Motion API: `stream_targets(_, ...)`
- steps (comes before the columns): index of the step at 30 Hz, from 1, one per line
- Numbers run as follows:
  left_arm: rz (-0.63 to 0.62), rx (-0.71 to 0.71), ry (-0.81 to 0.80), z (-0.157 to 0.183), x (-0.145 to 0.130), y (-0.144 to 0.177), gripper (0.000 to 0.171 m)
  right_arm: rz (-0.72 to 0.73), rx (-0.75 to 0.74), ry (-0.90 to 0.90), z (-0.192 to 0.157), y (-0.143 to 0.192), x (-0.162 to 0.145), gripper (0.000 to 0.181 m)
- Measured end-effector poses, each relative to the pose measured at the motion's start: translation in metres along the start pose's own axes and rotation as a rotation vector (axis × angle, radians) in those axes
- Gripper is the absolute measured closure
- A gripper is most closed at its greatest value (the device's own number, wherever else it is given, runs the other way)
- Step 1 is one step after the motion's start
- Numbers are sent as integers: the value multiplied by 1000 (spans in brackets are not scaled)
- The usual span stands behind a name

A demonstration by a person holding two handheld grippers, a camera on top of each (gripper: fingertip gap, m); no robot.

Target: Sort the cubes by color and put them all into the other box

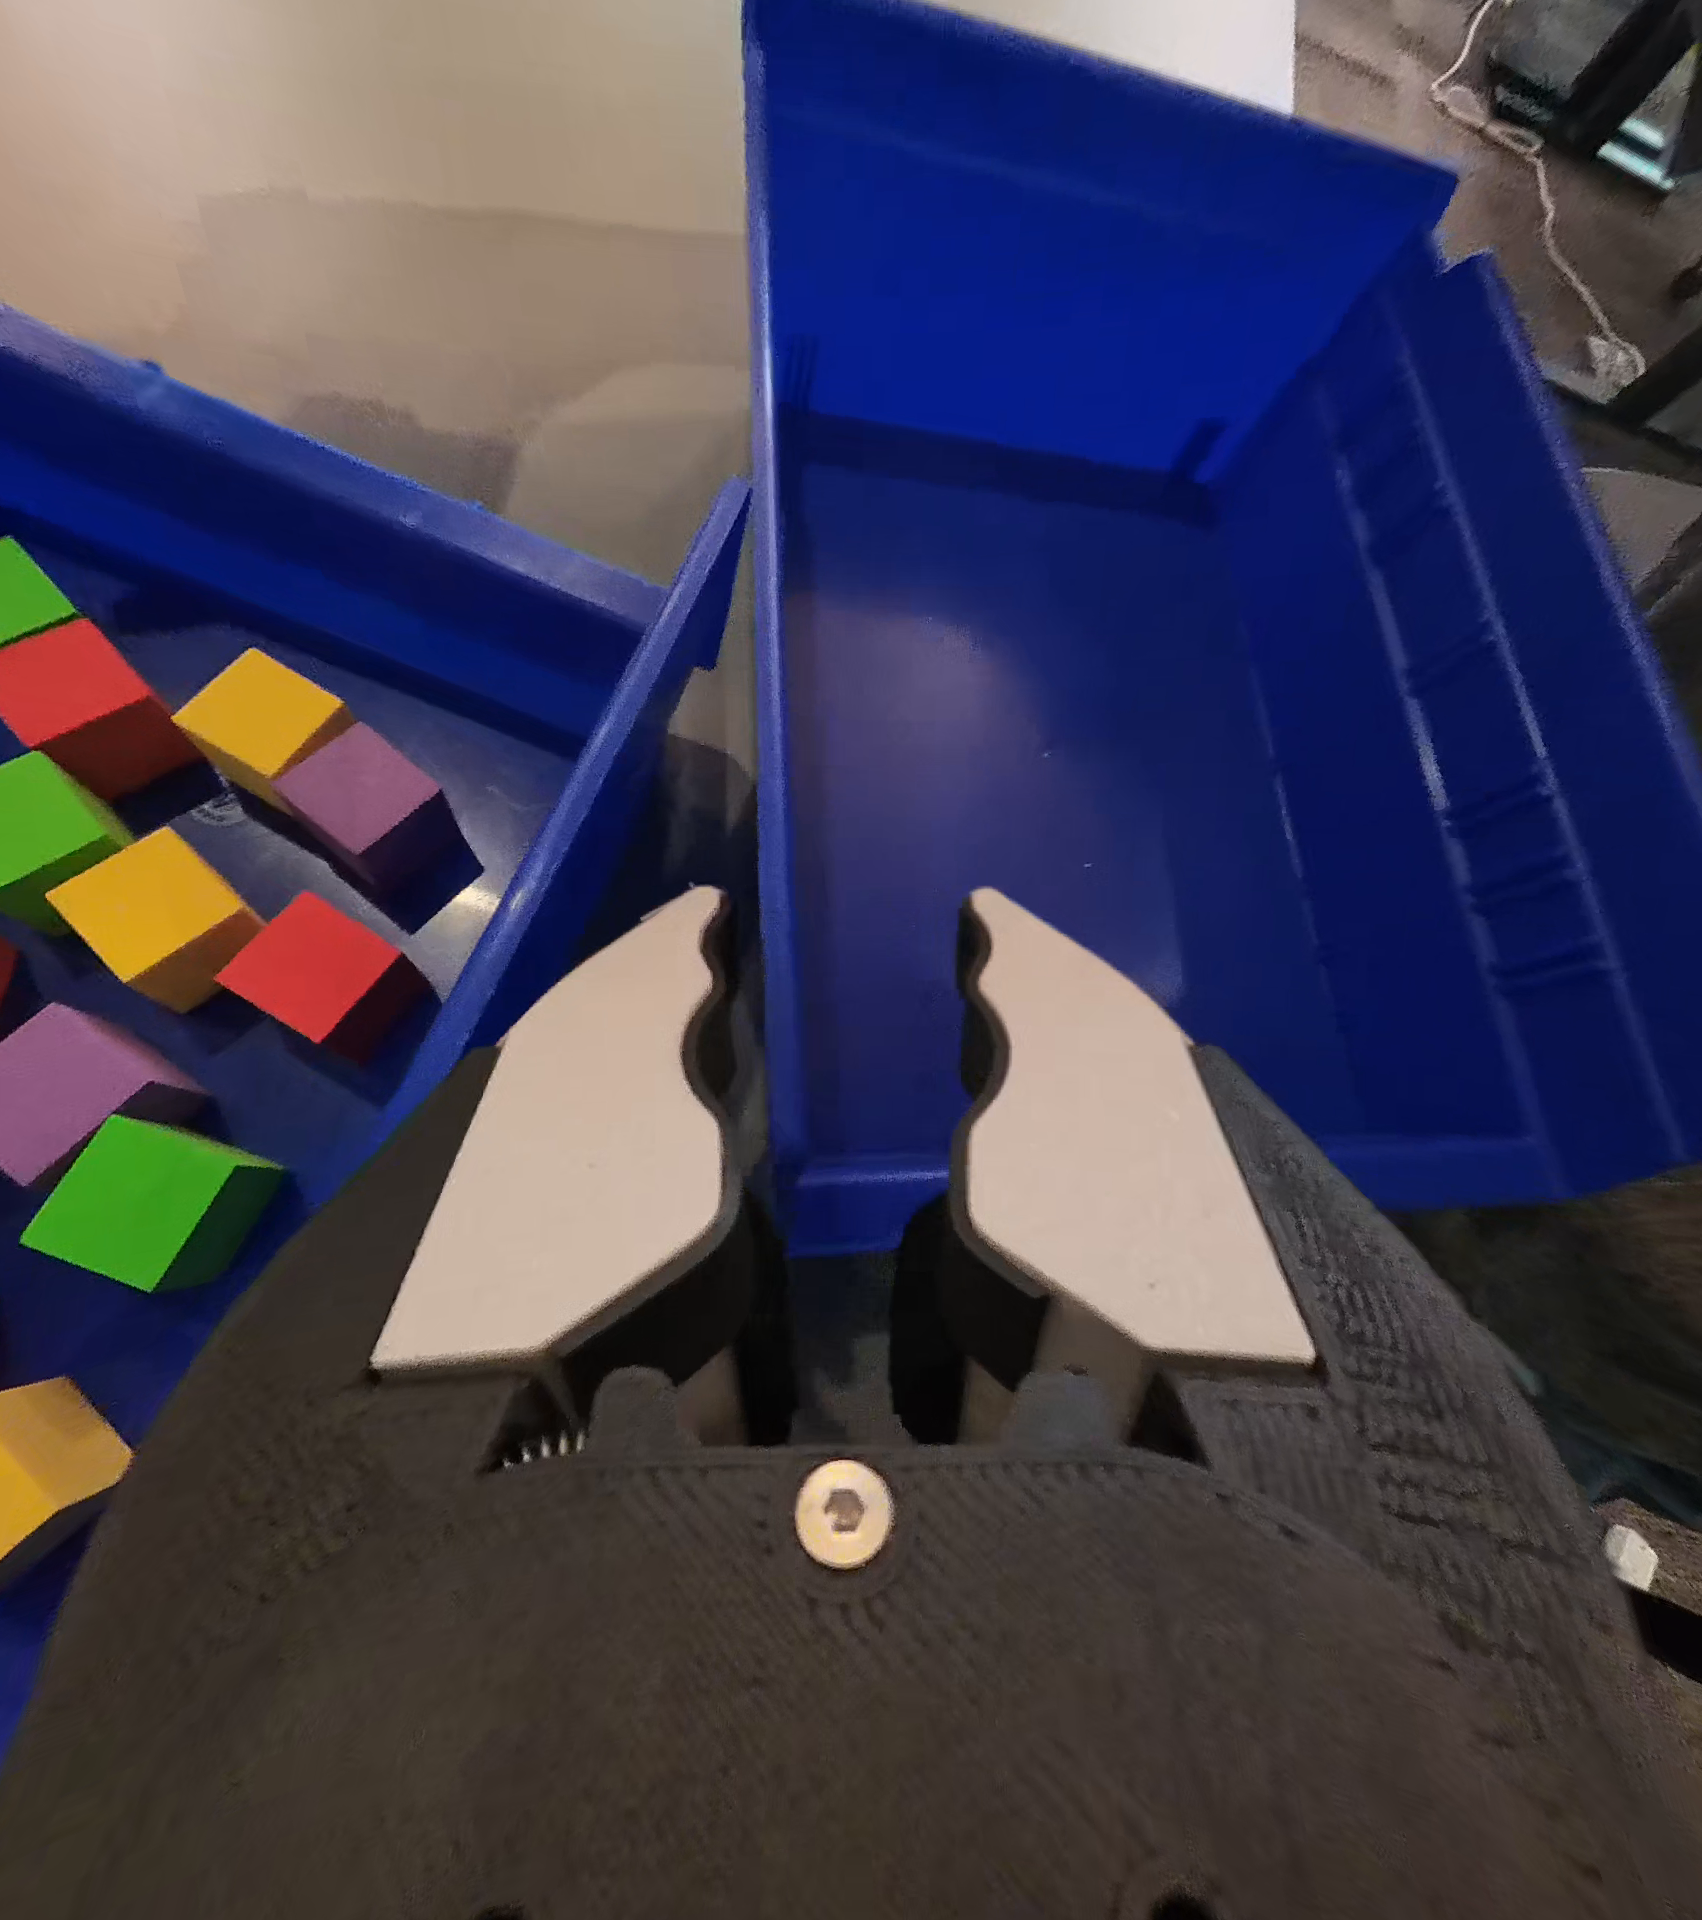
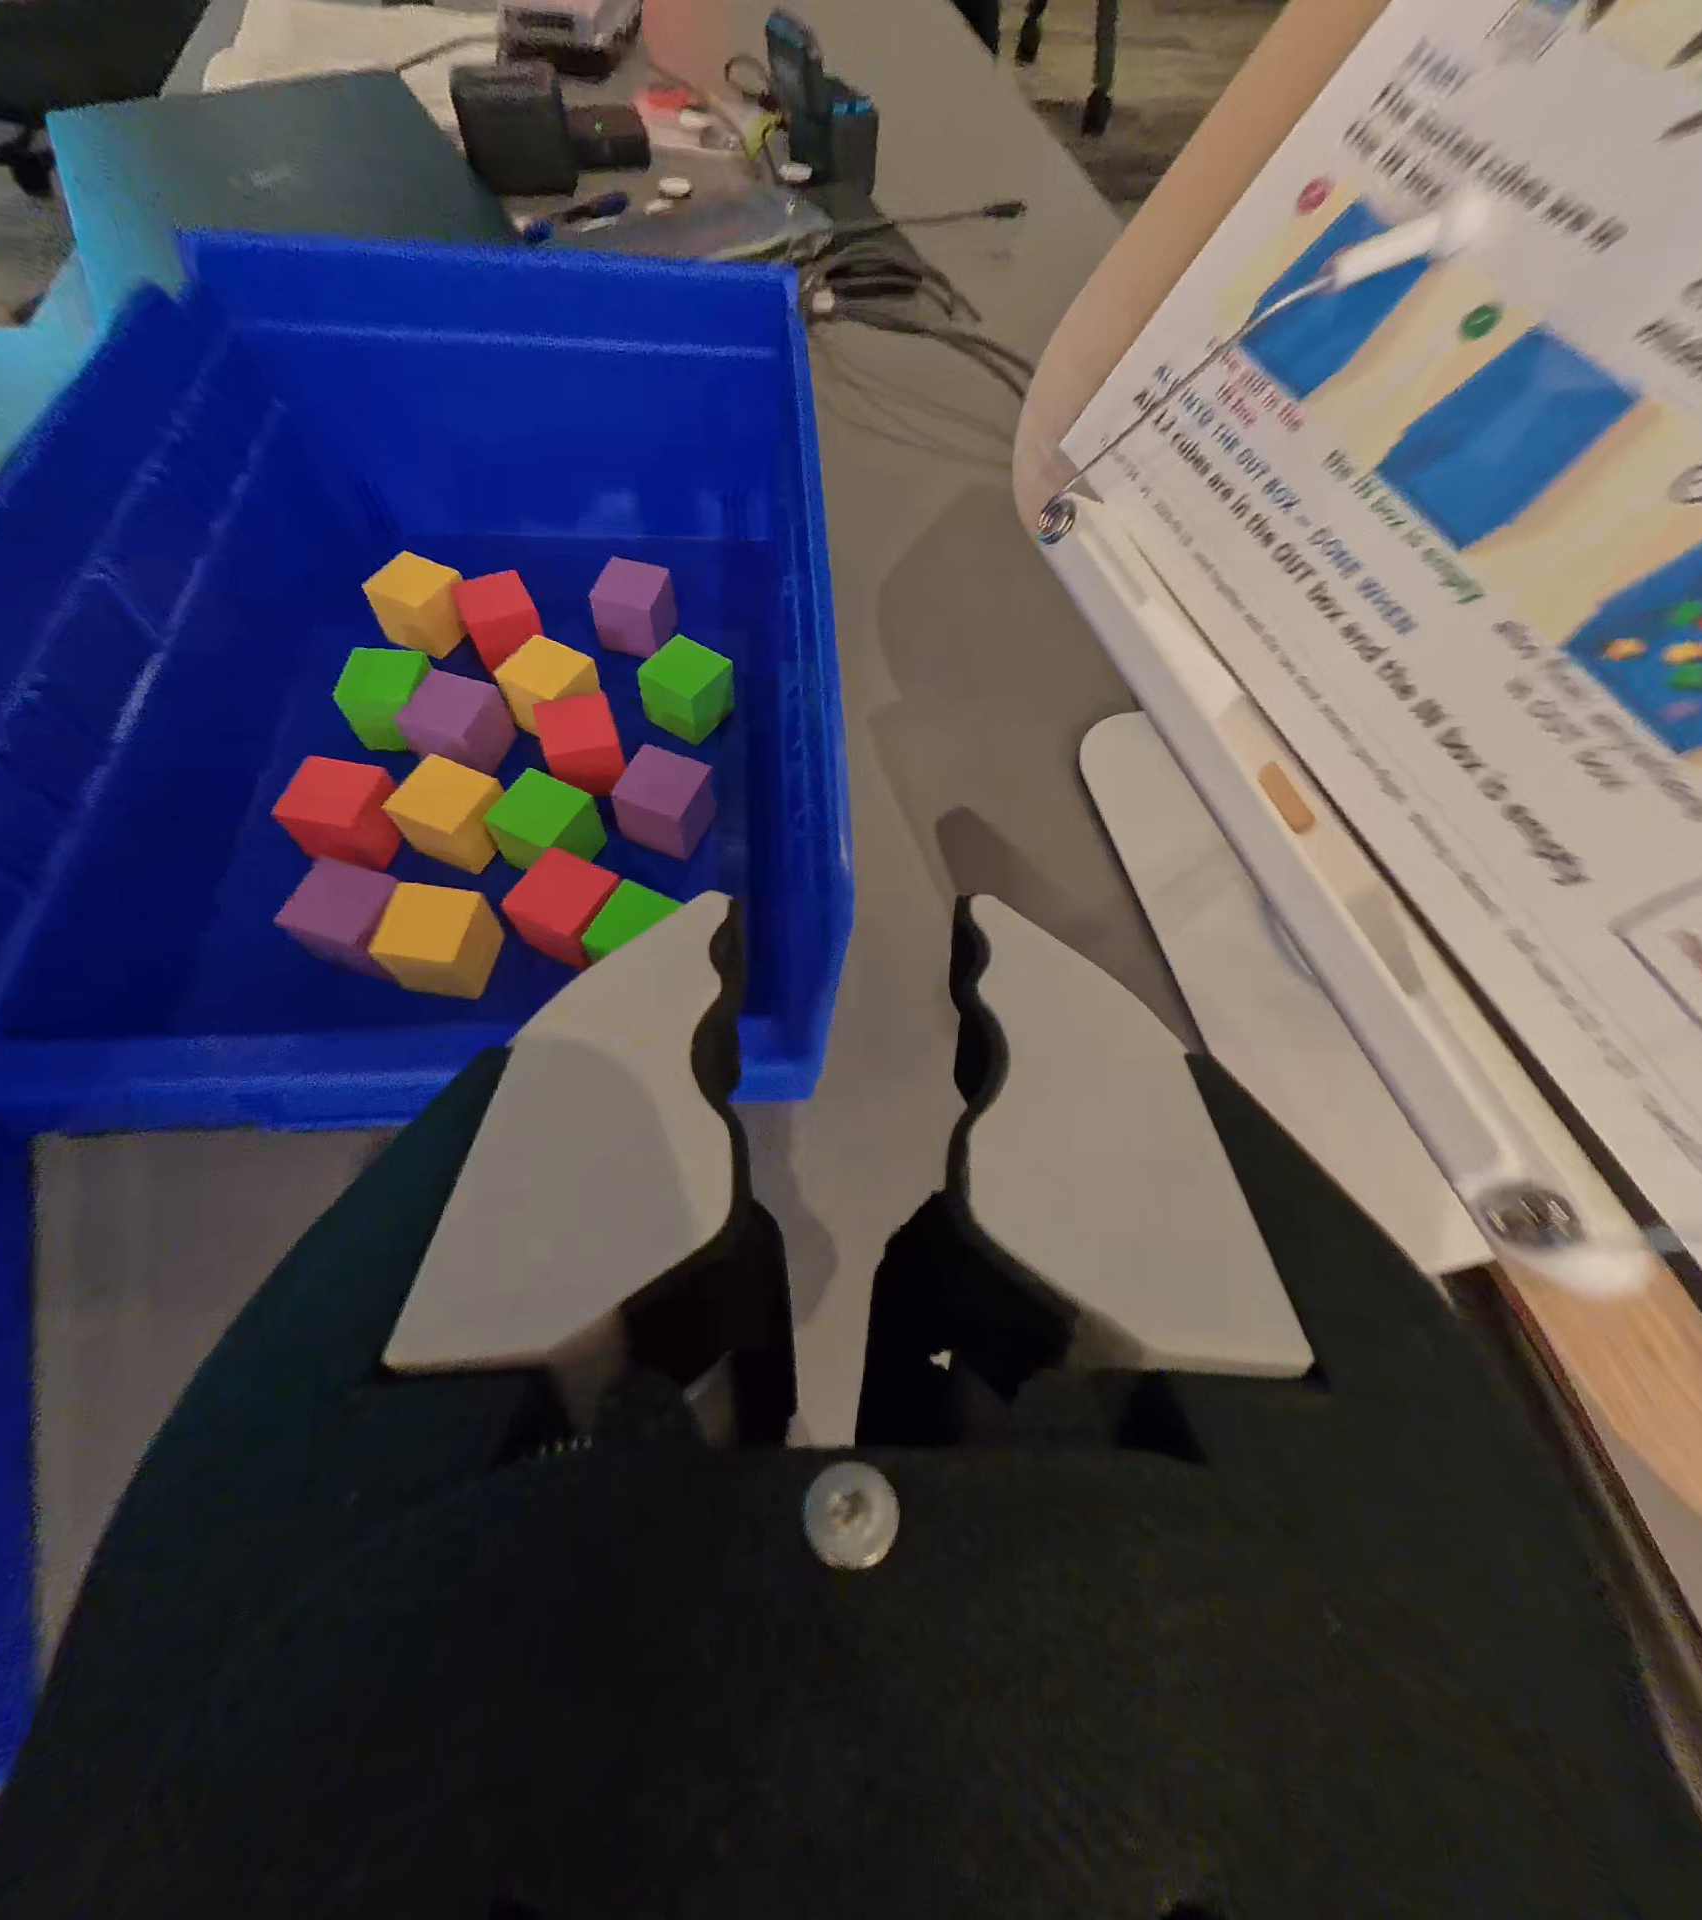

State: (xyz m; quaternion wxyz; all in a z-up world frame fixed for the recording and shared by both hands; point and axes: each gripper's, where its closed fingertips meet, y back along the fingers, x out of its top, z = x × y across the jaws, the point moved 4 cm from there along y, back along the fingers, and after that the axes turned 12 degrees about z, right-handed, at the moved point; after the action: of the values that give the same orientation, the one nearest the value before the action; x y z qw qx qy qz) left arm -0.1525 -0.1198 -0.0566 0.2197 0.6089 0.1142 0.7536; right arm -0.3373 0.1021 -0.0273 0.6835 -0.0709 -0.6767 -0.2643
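we see the coloured cubes (image 2: 514, 769) heaped on the floor of the blue bin (image 2: 805, 644), our landmark. beside that bin an empty blue bin (image 1: 1449, 831) appears lifted and tilted, its near left corner lying between the spread fingers of the left tongs (image 1: 842, 904), contact unclear. right of the cube bin, the right tongs (image 2: 842, 909) hang spread and empty above the grey counter (image 2: 920, 675), near an instruction board (image 2: 1449, 623).

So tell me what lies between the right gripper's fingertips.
Only bare grey table shows between the open right gripper fingertips in the right wrist view; the blue bin sits left.
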Motion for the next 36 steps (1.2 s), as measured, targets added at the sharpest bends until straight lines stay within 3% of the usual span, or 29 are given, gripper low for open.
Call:
stream_targets(4,33,-8,-11,9,10,16,127,43,-39,38,-30,62,28,145)
stream_targets(9,13,64,-137,10,33,59,127,-17,143,217,-169,119,59,156)
stream_targets(11,-28,108,-215,-1,40,71,131,-91,249,250,-233,127,54,157)
stream_targets(13,-153,158,-287,-20,34,74,136,-178,364,229,-292,130,40,156)
stream_targets(17,-331,140,-322,-43,15,66,137,-397,432,313,-359,134,1,149)
stream_targets(22,-487,181,-417,-59,1,57,138,-526,412,368,-373,131,-24,151)
stream_targets(28,-664,178,-470,-73,-24,45,161,-607,419,384,-366,120,-39,173)
stream_targets(36,-676,113,-474,-76,-25,44,166,-636,312,371,-348,139,-46,176)
